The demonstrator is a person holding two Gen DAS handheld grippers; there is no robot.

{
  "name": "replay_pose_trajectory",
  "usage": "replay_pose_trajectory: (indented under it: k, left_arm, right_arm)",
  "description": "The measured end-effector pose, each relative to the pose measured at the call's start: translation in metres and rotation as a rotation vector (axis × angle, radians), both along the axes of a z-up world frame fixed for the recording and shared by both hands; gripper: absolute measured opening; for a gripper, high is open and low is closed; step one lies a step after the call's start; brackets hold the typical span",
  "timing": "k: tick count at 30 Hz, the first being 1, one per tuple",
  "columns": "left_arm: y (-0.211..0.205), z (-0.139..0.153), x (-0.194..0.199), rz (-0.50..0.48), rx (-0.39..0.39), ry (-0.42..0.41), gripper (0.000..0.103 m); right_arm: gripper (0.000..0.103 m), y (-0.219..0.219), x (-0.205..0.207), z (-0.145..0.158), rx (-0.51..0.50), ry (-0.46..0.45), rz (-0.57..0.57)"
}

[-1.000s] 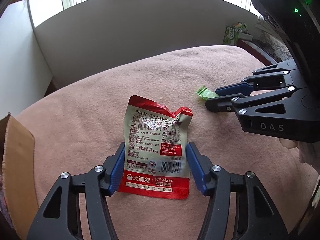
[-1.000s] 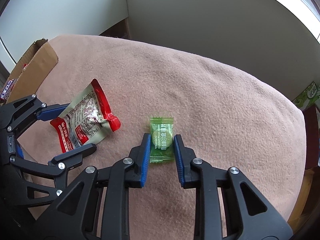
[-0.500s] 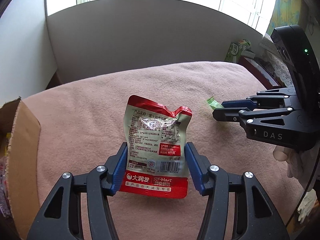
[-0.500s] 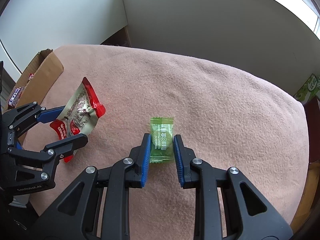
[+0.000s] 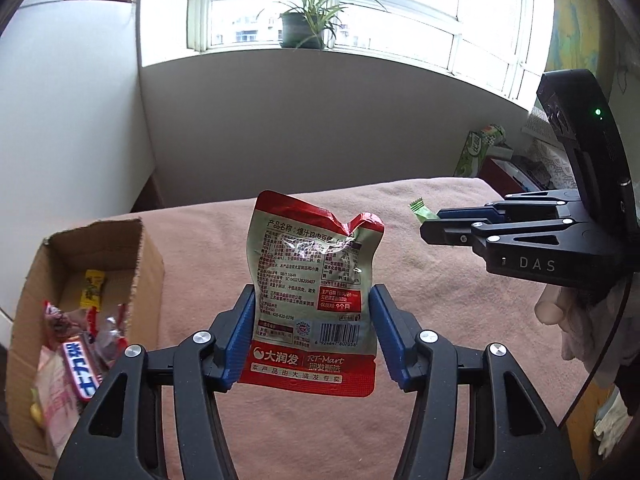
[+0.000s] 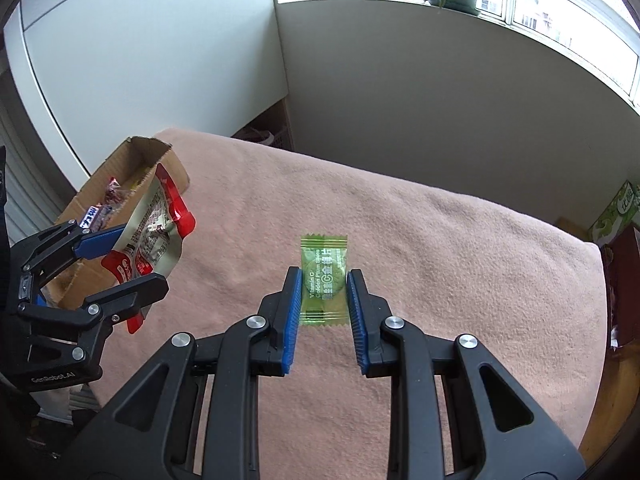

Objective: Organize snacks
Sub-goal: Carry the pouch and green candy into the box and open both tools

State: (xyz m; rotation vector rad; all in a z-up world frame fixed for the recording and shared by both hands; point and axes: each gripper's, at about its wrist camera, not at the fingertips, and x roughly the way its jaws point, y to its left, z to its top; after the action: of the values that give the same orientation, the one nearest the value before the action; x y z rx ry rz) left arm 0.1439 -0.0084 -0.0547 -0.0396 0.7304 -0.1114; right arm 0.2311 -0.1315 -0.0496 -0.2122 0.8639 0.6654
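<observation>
Snacks are up off the pink blanket (image 6: 420, 216) in both my grippers. My left gripper (image 5: 312, 336) tips downward, its jaws clamped on the sides of a red-and-silver pouch (image 5: 316, 292) that stands upright, crumpled at its top edge, printed back toward me. My right gripper (image 6: 323, 300) also tilts down, jaws closed on a small green candy (image 6: 323, 276) in a clear-edged wrapper, held above the blanket. Left of the pouch an open cardboard box (image 5: 148, 264) sits at the blanket's edge, with wrapped snacks (image 5: 72, 356) inside. Pale walls stand behind, and a potted plant (image 5: 304, 28) sits on the windowsill. A green carton (image 5: 476, 148) stands off the blanket's far right.
</observation>
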Motion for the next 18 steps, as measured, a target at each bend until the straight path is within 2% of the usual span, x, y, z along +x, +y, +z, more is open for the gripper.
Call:
replay_pose_trajectory:
  k: [9,14,18]
  left_arm:
    - [0.041,0.011,-0.036,0.087,0.007,-0.044,0.055]
    - [0.076,0.015,-0.056,0.16,0.019,-0.059,0.055]
    - [0.106,0.016,-0.071,0.228,-0.006,-0.066,0.055]
  right_arm:
    - [0.024,0.054,-0.025,0.027,0.052,-0.012,0.103]
    - [0.024,0.102,-0.043,0.031,0.055,-0.019,0.178]
    - [0.024,0.137,-0.055,0.031,0.054,-0.019,0.238]
